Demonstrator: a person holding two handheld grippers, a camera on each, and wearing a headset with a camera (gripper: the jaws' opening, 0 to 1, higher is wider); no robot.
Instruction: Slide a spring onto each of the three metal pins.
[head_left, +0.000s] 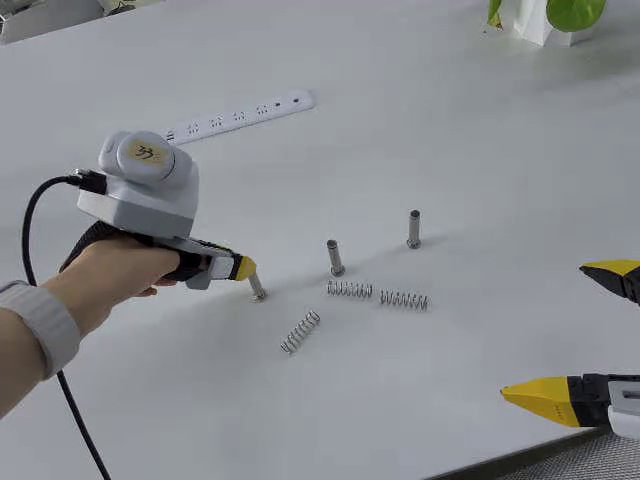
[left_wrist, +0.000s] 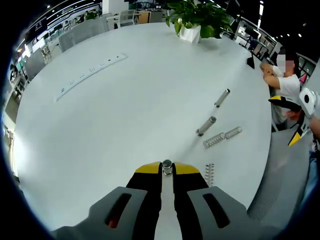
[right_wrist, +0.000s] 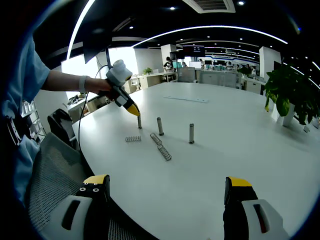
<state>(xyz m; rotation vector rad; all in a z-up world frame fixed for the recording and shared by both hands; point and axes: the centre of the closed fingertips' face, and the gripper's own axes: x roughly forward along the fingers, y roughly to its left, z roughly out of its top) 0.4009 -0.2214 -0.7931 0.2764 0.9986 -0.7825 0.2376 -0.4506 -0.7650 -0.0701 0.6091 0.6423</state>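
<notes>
Three metal pins stand upright on the white table. My left gripper is shut on the top of the nearest pin, whose round head shows between the yellow tips. The middle pin and far pin stand free. Three springs lie flat beside them: one near the held pin, and two end to end. My right gripper hovers open at the table's near right edge, well away from the pins, with nothing between its jaws.
A white power strip lies at the back left. A potted plant stands at the far right. The table's front edge runs under my right gripper, with a mesh chair beside it.
</notes>
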